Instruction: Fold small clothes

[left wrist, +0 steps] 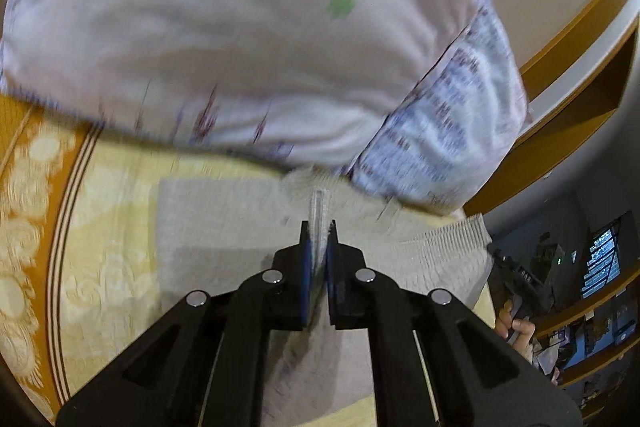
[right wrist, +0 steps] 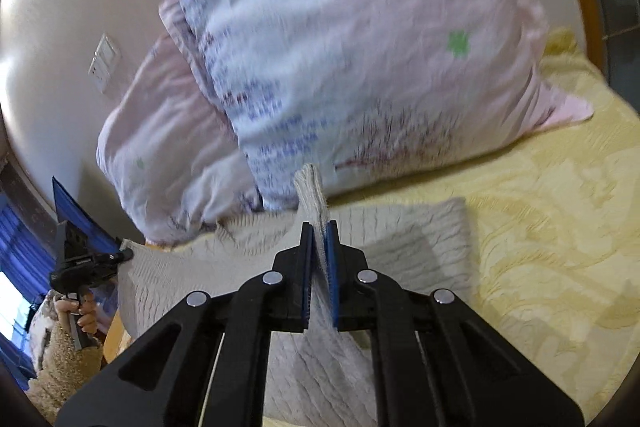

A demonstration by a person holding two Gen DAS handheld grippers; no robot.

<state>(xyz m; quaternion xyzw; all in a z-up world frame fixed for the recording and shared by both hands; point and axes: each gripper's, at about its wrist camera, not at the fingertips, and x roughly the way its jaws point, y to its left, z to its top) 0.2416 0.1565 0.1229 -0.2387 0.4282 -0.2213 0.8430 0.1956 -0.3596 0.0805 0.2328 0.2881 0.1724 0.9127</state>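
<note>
You have both tools clamped on the grey knit [left wrist: 224, 227]: left gripper [left wrist: 319, 227] and right gripper [right wrist: 319, 227] each pinch an edge above the yellow bedspread [right wrist: 540, 247], near the pillow [right wrist: 360, 67]. Next, I judge, carry both edges over evenly.

The left matte black plastic tool [left wrist: 319, 227] has two angular linkage arms with round silver pivot pins and blue pads [left wrist: 306, 267] lining its fingers. The right black tool [right wrist: 319, 227] looks alike. The person wears a fuzzy beige fleece sleeve [right wrist: 60, 359].
</note>
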